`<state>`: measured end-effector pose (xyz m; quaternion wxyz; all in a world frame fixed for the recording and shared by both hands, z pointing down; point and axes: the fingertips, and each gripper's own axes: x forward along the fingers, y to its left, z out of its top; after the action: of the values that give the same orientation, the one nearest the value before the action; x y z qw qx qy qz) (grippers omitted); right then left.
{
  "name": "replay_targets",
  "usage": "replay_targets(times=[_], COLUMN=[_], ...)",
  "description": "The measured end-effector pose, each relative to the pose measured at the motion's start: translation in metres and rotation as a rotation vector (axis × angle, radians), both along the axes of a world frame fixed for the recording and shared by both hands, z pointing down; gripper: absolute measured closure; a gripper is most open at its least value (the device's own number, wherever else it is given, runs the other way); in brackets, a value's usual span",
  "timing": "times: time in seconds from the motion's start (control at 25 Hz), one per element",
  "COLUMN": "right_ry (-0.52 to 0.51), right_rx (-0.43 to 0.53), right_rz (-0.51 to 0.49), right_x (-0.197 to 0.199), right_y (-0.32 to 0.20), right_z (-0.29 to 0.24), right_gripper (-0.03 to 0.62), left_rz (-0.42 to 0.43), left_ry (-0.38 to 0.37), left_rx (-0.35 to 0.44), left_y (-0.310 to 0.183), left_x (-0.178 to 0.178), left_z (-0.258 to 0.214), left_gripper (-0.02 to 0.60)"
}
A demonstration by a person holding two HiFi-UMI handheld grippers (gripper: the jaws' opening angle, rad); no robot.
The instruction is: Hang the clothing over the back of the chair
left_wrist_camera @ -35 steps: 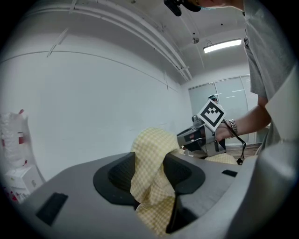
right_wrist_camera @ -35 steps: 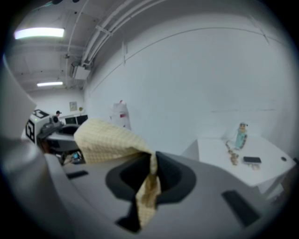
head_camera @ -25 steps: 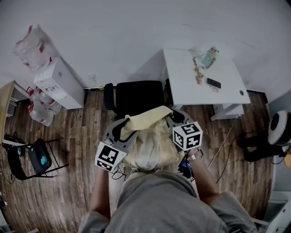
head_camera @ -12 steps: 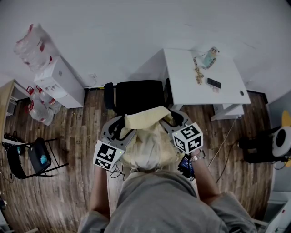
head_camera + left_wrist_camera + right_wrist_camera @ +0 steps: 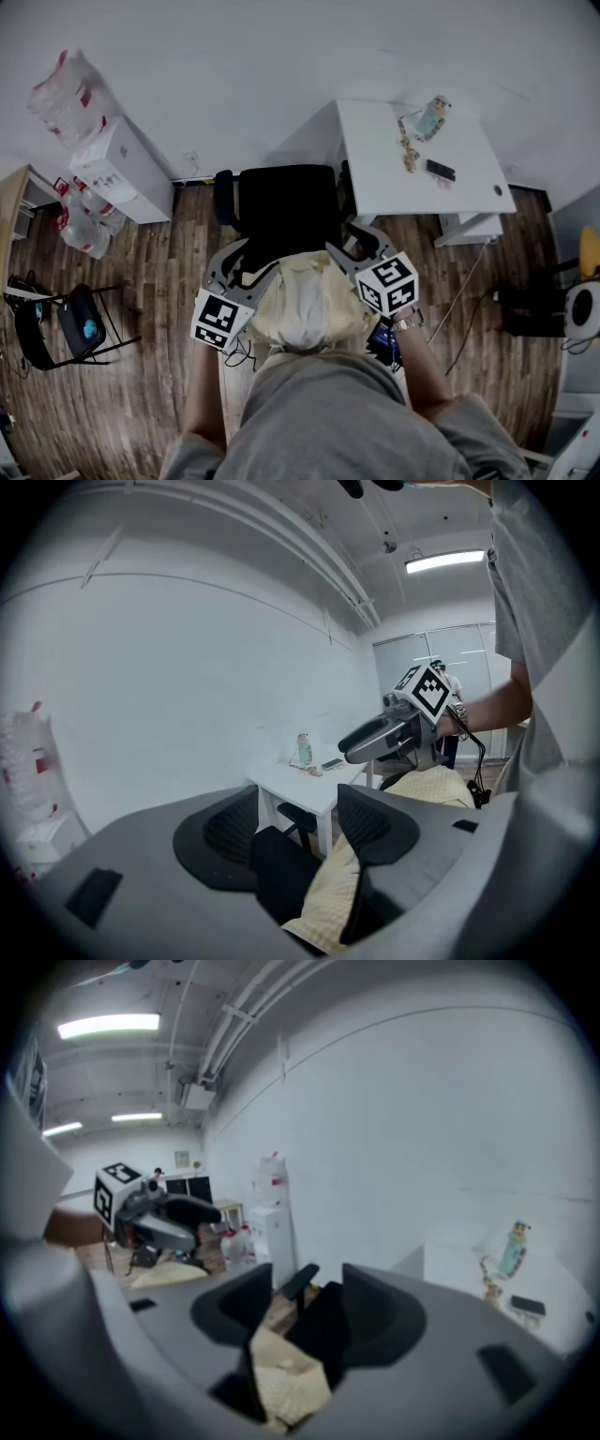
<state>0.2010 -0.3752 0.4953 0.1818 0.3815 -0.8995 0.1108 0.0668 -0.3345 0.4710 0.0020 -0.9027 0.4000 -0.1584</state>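
A black office chair stands in front of me, and the pale yellow clothing lies draped over its back. My left gripper and right gripper flank the cloth's top edge, and both sets of jaws are opening. In the left gripper view, the left gripper has yellow cloth hanging loose low between its jaws, with no pad pressing on it. The right gripper likewise shows a loose fold of the clothing against the dark chair.
A white desk behind the chair on the right carries a bottle and a phone. A white cabinet and plastic bags stand at the left, with a folding chair nearer me. Cables trail over the wooden floor.
Both grippers have opened and let go of the clothing. Its stretched top edge has dropped from between them onto the chair back. A round device on the floor at right has moved.
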Motion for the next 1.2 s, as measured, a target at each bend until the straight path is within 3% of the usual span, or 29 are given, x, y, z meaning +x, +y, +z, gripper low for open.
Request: replay_targets(times=[0.24,0.32,0.4,0.56,0.6,0.96,1.2], right_ry=[-0.031,-0.051,-0.074,-0.088,-0.087,-0.091,-0.092], right_rx=[0.015,0.026,0.038,0.051,0.056,0.087,0.113], right_rz=[0.010,0.031,0.052,0.051,0.051,0.062,0.079], right_x=[0.001,0.003,0.004,0.002,0.002,-0.007,-0.016], right_y=[0.002,0.002,0.002,0.008,0.010,0.031,0.052], right_z=[-0.007,-0.011,-0.017,-0.026,-0.028,-0.038,-0.049], right_gripper=[0.364,0.457,0.534,0.556,0.557,0.559,0.560], left_rz=[-0.012,-0.010,-0.018,-0.054,-0.057,-0.054,-0.046], left_ry=[0.043,0.055,0.051,0.082,0.092,0.126,0.199], left_rx=[0.020,0.018,0.040,0.071,0.072,0.099,0.090], left_y=[-0.001,0.001,0.001,0.002,0.003,0.019,0.033], left_x=[0.000,0.002,0.002,-0.004,-0.004,-0.006,-0.013], left_z=[-0.011,-0.015,-0.018,-0.030,-0.033,-0.047,-0.059], left_gripper=[0.311,0.317,0.380,0.539,0.548,0.563,0.563])
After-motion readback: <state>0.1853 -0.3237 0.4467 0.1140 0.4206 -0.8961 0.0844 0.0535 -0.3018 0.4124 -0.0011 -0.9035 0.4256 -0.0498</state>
